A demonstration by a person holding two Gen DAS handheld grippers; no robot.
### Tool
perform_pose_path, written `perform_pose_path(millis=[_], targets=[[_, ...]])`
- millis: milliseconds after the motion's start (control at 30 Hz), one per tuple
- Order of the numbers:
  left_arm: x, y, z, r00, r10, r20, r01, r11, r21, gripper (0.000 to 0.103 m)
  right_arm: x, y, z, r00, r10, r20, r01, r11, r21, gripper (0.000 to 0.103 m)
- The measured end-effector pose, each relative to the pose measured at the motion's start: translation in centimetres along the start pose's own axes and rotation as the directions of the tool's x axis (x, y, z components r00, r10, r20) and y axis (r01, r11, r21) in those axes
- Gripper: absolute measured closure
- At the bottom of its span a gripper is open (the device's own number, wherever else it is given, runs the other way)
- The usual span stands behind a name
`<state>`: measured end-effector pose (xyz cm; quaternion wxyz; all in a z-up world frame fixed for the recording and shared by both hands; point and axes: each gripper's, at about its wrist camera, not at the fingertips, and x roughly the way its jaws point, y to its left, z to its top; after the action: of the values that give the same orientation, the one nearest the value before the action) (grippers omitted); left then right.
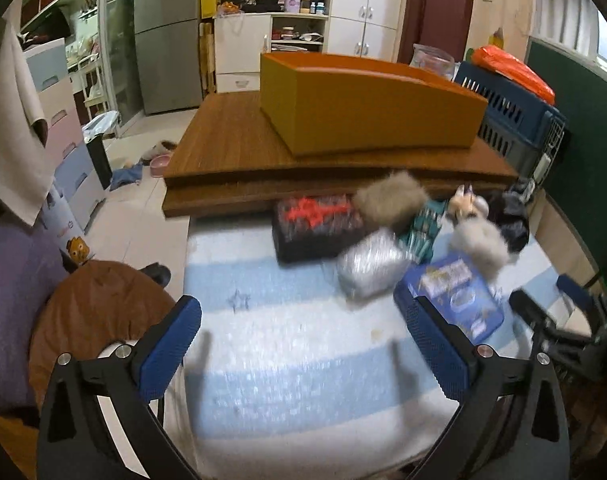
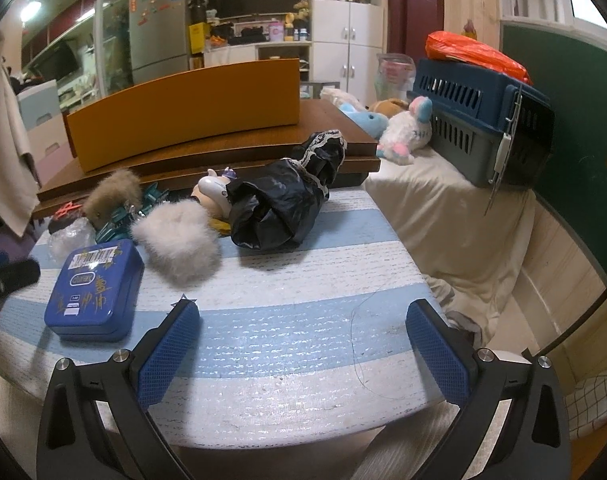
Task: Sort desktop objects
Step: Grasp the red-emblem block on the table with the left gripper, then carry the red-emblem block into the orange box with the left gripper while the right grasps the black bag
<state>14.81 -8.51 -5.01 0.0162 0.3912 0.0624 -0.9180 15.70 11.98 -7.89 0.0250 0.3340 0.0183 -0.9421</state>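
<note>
Your left gripper (image 1: 303, 336) and right gripper (image 2: 302, 340): jaws wide open, empty, over the striped surface (image 2: 287, 344). Blue tin (image 2: 93, 290) beside fur puff (image 2: 179, 240).

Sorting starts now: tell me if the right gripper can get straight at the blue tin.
Probably yes. The right gripper is open and empty, the blue tin lies flat nearby, top uncovered, with bare striped mat between them.

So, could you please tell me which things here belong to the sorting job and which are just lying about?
To sort: blue tin, pale fur puff, brown fur puff, black bag, orange box.
Lying about: pet carrier, plush toys, fridge.
</note>
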Motion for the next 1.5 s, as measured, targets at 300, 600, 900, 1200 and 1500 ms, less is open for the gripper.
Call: perform_pose_path(millis=[300, 600, 900, 1200, 1500], targets=[[0.9, -0.1, 2.1, 1.000, -0.021, 0.011, 0.021, 0.999, -0.026, 0.006, 0.0, 0.0, 0.0, 1.000, 0.000, 0.001, 0.000, 1.000, 0.000, 0.000], [2.1, -0.1, 4.0, 1.000, 0.004, 0.019, -0.003, 0.999, -0.047, 0.016, 0.0, -0.1, -0.1, 1.000, -0.001, 0.001, 0.001, 1.000, -0.001, 0.000], [4.6, -0.5, 5.0, 0.996, 0.008, -0.086, -0.009, 1.000, -0.009, 0.030, 0.0, -0.1, -0.1, 1.000, -0.001, 0.002, 0.001, 1.000, -0.001, 0.000], [5.6, -0.1, 4.3, 0.995, 0.003, -0.101, -0.003, 1.000, 0.000, 0.036, -0.1, -0.1, -0.2, 1.000, -0.002, 0.004, 0.002, 1.000, -0.001, 0.000], [0.0, 2.3, 3.5, 0.997, -0.042, 0.065, 0.048, 0.995, -0.089, 0.036, -0.1, -0.3, -0.1, 1.000, 0.011, -0.003, -0.011, 1.000, 0.009, 0.000]])
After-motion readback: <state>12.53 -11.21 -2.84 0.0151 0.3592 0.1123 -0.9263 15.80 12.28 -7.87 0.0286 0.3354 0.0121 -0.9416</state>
